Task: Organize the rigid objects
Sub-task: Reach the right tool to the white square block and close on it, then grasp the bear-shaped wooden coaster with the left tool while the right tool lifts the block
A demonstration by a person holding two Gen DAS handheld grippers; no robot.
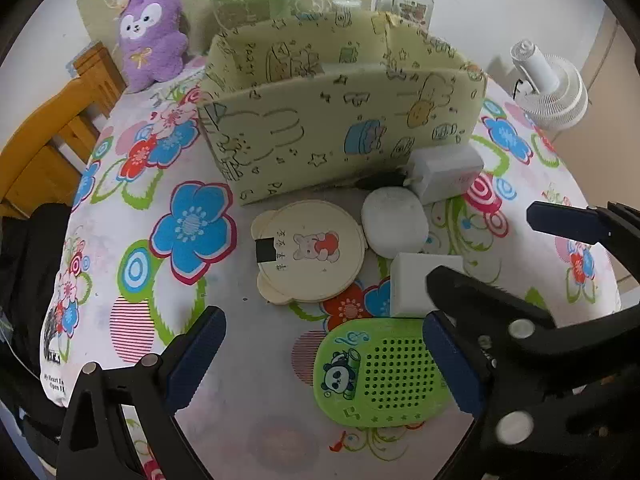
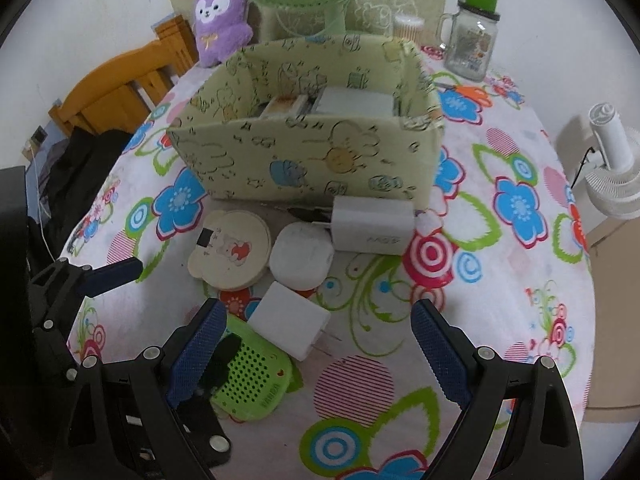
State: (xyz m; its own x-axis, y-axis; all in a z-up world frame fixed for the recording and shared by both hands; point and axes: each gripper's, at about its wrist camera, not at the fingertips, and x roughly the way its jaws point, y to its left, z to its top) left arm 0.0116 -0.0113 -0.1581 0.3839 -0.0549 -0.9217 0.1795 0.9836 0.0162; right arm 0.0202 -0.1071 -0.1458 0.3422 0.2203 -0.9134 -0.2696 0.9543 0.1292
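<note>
Left wrist: left gripper (image 1: 320, 360) spread wide, nothing pinched, over the green perforated case (image 1: 380, 372) lying flat on the tablecloth (image 1: 256, 380); looks light, stiff plastic, best taken across its short sides. Right wrist: right gripper (image 2: 316, 348) also spread and empty, white charger block (image 2: 294, 322) between its fingers, small, rigid, smooth, so grip its flat faces; patterned box (image 2: 304, 156) behind.

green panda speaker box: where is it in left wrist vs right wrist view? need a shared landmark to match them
Left wrist: the green panda speaker box lies low and right of centre, its right end behind the left gripper's right finger.
Right wrist: it sits bottom left, partly behind the right gripper's left finger.
Shared landmark: the round bear-print case, beyond it in front of the cartoon-print box.
</note>
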